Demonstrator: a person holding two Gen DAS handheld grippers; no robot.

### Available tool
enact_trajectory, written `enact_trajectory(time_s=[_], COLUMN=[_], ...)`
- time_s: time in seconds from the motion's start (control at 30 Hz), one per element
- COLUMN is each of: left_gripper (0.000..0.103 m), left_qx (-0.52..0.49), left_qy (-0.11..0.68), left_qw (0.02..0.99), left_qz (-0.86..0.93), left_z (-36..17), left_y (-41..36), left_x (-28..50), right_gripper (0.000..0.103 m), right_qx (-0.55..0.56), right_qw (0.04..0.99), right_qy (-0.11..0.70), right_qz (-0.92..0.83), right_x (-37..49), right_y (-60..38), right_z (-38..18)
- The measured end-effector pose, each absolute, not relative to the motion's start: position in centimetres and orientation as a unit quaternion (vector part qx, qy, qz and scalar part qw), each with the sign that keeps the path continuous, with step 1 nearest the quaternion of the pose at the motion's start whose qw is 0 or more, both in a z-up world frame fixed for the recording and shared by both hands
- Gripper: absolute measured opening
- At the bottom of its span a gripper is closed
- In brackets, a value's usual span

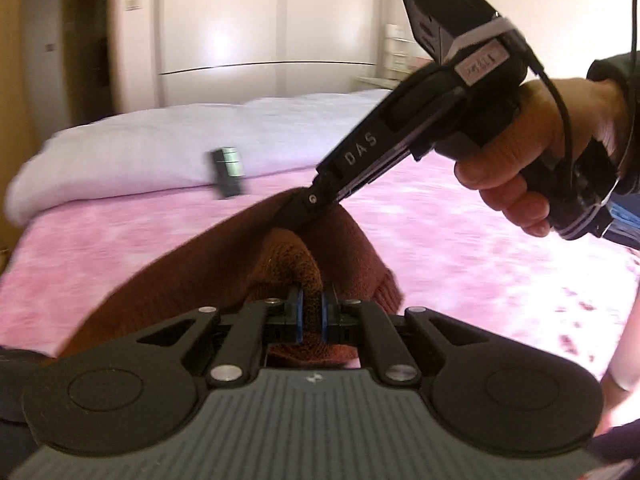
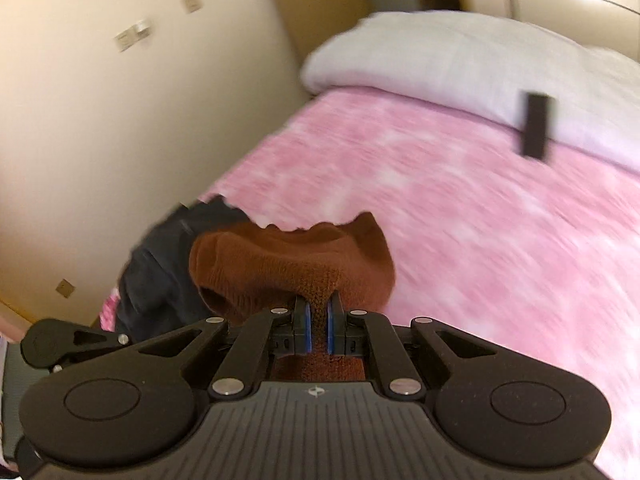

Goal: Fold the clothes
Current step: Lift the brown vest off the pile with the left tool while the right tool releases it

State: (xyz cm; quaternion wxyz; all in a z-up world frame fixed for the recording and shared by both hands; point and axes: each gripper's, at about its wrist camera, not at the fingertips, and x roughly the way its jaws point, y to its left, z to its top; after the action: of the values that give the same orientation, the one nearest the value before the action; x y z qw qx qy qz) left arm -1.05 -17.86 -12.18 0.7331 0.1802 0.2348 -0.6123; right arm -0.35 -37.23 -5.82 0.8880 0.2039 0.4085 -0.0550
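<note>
Left gripper (image 1: 311, 314) has its fingers clamped on a fold of the brown knit sweater (image 1: 200, 280), which is lifted over the pink blanket (image 1: 460, 248) on the bed. Right gripper (image 2: 319, 326) fingers also pinch the sweater's knit fabric, its tip meeting the cloth in the left wrist view. A small black device (image 2: 535, 125) lies by the white pillow (image 2: 440, 56); both views are motion-blurred.

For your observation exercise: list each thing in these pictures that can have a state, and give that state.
Left gripper: shut on brown sweater.
Right gripper: shut on brown sweater.
Brown sweater: bunched, pinched by both grippers.
Pink blanket: spread over the bed.
Black device: lying at the pillow's edge.
</note>
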Motion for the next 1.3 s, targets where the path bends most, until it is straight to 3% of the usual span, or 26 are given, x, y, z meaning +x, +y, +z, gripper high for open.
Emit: enact_trajectory(time_s=[0.33, 0.67, 0.83, 0.93, 1.07, 1.2, 1.3], left_gripper=[0.005, 0.005, 0.005, 0.005, 0.005, 0.005, 0.005], left_qx=[0.247, 0.269, 0.237, 0.213, 0.180, 0.142, 0.117], left_qy=[0.254, 0.229, 0.204, 0.186, 0.148, 0.106, 0.084], left_qw=[0.654, 0.628, 0.654, 0.671, 0.682, 0.689, 0.702], left_qz=[-0.668, -0.694, -0.689, -0.686, -0.693, -0.702, -0.698], left_z=[-19.1, -27.5, -28.9, -28.2, -26.4, -24.2, -21.6], left_y=[-26.6, -24.1, -22.3, -21.1, -19.4, -17.0, -14.6], left_x=[-19.3, -21.5, -19.3, -18.4, -18.1, -18.3, -18.5], right_gripper=[0.008, 0.014, 0.050, 0.062, 0.070, 0.088, 0.088], right_qx=[0.255, 0.279, 0.280, 0.251, 0.209, 0.151, 0.106], right_qw=[0.874, 0.896, 0.907, 0.922, 0.938, 0.955, 0.957], right_qy=[0.400, 0.323, 0.278, 0.256, 0.231, 0.210, 0.224], right_qz=[-0.102, -0.122, -0.146, -0.148, -0.152, -0.148, -0.149], right_x=[-25.1, -31.4, -32.7, -33.1, -34.0, -35.1, -35.4], right_y=[-43.7, -41.6, -40.8, -40.1, -38.7, -35.3, -31.3], right_z=[-11.3, -21.3, -23.6, -23.3, -22.4, -21.5, -21.8])
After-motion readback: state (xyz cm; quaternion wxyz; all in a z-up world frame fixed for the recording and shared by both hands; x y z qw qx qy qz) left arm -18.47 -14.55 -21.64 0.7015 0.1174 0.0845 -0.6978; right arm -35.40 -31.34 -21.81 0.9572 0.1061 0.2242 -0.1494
